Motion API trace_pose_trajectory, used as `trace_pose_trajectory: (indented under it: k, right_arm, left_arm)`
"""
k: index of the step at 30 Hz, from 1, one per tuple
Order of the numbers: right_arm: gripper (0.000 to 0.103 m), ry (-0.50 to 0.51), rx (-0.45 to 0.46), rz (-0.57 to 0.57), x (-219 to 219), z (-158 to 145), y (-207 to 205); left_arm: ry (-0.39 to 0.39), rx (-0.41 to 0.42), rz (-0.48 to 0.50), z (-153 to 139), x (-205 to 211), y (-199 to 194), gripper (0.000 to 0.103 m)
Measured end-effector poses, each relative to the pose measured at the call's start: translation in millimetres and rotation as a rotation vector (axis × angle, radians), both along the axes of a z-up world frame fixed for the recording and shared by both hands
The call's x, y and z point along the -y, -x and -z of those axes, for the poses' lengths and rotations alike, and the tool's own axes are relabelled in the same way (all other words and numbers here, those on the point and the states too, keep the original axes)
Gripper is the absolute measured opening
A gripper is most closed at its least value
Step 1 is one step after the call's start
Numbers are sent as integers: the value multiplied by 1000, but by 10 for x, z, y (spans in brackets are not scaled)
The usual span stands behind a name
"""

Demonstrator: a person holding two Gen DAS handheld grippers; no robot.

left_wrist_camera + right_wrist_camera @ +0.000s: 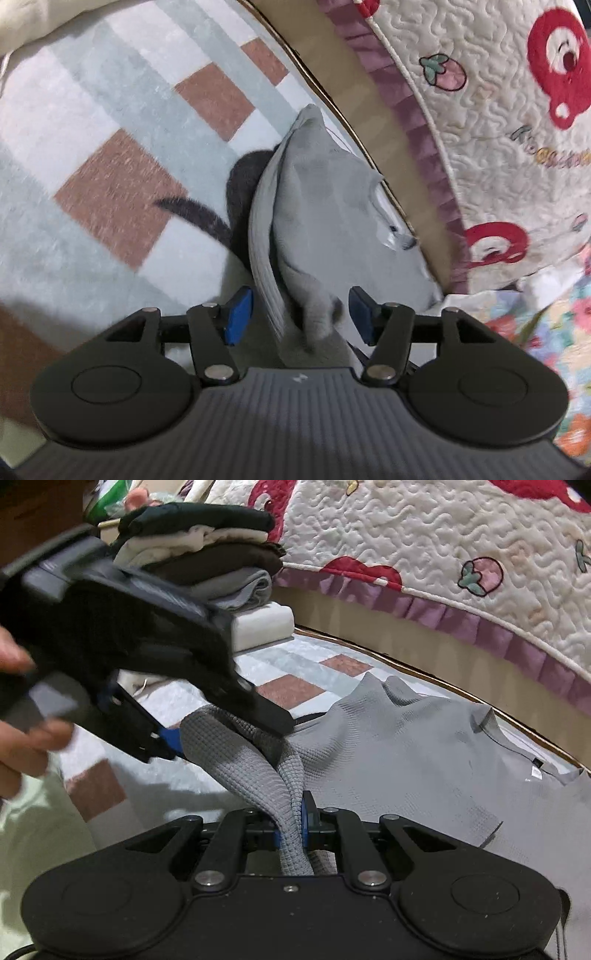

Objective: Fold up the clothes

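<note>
While the right gripper (295,823) pinches the grey shirt (406,746) (to lift its edge), the left gripper (297,314) is spread around it.

From my right wrist camera, the shirt (406,760) lies spread on the blanket (295,664), its collar end toward the bed frame (424,642) that runs behind it. The quilt (443,546) hangs over that frame from above. A stack of folded clothes (207,557) sits behind and to the left, at the far end of the blanket. The left gripper (236,734) comes in from the left above the blanket, touching a raised fold of the shirt, while the right gripper (291,823) has a bunch of it between its fingers. In my left view the shirt rises between the spread fingers; whether it touches either one, I can't quite tell.
</note>
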State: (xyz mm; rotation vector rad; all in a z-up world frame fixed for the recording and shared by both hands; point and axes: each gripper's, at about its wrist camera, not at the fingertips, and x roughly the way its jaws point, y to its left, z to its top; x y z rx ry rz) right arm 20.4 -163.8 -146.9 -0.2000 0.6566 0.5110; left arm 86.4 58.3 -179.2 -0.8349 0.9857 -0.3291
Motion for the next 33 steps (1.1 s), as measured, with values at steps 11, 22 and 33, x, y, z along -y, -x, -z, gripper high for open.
trace_pose_trajectory:
  k: [11, 22, 33]
  right_arm:
    - [11, -116, -62, 32, 177, -37, -66]
    - [48, -215, -166, 163, 1530, -280, 274]
    - [55, -431, -268, 437, 3433, -419, 695]
  left_arm:
    - [-145, -8, 67, -15, 250, -335, 15]
    - [-452, 210, 212, -514, 958, -254, 11]
    - [-564, 357, 473, -1029, 2135, -141, 10]
